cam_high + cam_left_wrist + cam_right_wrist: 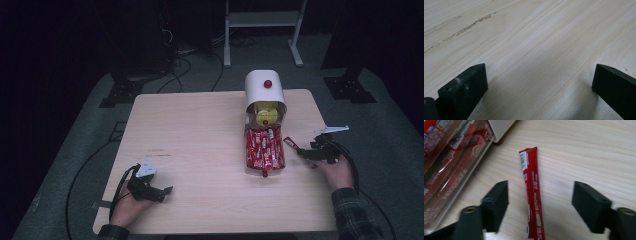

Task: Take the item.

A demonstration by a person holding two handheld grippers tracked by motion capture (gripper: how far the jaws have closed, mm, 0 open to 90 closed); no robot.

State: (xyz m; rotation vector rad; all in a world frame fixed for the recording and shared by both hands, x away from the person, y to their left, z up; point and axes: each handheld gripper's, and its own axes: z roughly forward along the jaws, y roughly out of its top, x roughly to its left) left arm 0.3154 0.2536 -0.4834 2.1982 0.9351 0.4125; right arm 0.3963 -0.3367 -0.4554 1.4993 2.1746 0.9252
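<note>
A red stick sachet (532, 195) is seen lying flat on the table (200, 130), its long axis running from bottom centre up toward the upper middle of the right gripper view, barcode end uppermost. The right gripper (540, 202) is spread open around it, untouching. At left, a clear tray (454, 170) is filled with red sachets. The left gripper (540, 82) is held open over bare wood
</note>
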